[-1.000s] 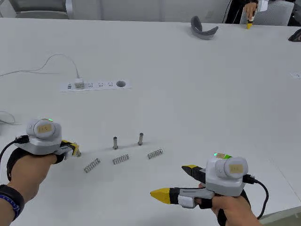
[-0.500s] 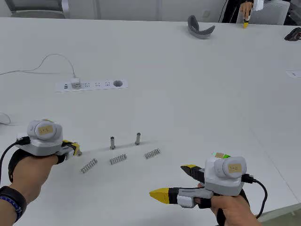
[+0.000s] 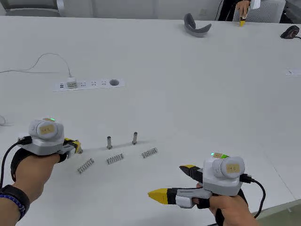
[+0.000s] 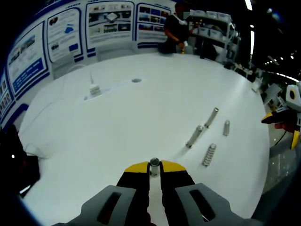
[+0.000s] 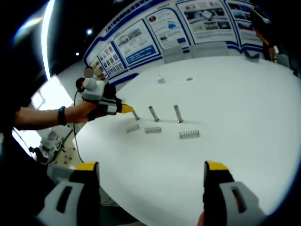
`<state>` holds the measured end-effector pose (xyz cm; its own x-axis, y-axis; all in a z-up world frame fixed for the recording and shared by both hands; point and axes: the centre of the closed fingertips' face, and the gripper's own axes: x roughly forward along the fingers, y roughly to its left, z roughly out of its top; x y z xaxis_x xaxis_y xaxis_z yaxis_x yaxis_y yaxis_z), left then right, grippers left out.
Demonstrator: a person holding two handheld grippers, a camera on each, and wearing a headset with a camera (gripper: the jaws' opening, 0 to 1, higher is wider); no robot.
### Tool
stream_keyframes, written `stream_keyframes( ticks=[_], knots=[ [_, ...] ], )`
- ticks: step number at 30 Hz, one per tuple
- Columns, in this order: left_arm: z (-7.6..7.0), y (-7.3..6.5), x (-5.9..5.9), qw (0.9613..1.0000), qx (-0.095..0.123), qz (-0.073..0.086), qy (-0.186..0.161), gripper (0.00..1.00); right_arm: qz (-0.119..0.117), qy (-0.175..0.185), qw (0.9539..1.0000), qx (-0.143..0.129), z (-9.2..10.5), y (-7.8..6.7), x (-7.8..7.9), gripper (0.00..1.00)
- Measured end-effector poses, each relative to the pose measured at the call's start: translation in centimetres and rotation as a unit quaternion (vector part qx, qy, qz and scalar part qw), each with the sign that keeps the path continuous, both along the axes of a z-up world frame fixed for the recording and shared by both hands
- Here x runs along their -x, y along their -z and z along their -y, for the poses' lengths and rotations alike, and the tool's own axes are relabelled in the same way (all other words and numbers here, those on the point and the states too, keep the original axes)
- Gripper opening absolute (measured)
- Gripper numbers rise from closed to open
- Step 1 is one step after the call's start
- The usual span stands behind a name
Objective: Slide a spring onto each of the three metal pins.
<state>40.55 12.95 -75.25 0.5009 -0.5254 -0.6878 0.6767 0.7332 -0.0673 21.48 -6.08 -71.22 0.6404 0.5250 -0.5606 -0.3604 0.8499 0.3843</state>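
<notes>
Across the wide white workbench (image 3: 197, 94) most of the surface is bare. A power strip (image 3: 89, 84) lies well back from the work, so both my tools have room to come in low from either side.

My right gripper (image 3: 172, 181) hangs nearest me, off to the right of the parts, its yellow-tipped jaws spread wide and holding nothing. I judge it is kept free because it is the one that must fetch a spring.

My left gripper (image 3: 77, 147) sits low at the left end of the row, jaws pressed together on the held pin (image 4: 154, 164). The pin's round top shows just between the tips in the left gripper view. I take that grip as a way to steady the pin while a spring is threaded over it. Whether its foot rests on the table I cannot tell.

To its right the second pin (image 3: 109, 142) and the third pin (image 3: 135, 138) stand upright on their own, apart from each other and bare.

Just in front of the pins lie the springs, each on its side and none yet on a pin: the left spring (image 3: 85, 165), the middle spring (image 3: 114, 158) and the right spring (image 3: 149, 152). They are laid roughly one per pin, which should keep each pick short.
</notes>
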Motion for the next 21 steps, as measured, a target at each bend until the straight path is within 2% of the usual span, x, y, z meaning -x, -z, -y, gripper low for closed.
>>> stream_keyframes(
  ticks=[4,14,19,21],
  knots=[
    [0.15,0.08,0.35,0.9998,-0.011,0.01,0.015,0.08,0.0,0.001,1.0,-0.001,0.02,0.04,-0.08,0.93],
    [-0.02,0.2,0.34,0.9999,-0.005,0.007,0.01,0.08,-0.001,-0.001,1.0,0.001,-0.17,0.15,-0.15,0.93],
    [-0.06,0.34,0.6,0.9999,-0.008,0.007,0.012,0.09,-0.002,0.001,1.0,0.001,-0.02,0.17,-0.02,0.93],
    [-0.19,0.56,0.73,0.9999,-0.01,0.003,0.01,0.1,-0.002,0.001,1.0,0.002,0.02,0.16,0.01,0.93]
  ],
)
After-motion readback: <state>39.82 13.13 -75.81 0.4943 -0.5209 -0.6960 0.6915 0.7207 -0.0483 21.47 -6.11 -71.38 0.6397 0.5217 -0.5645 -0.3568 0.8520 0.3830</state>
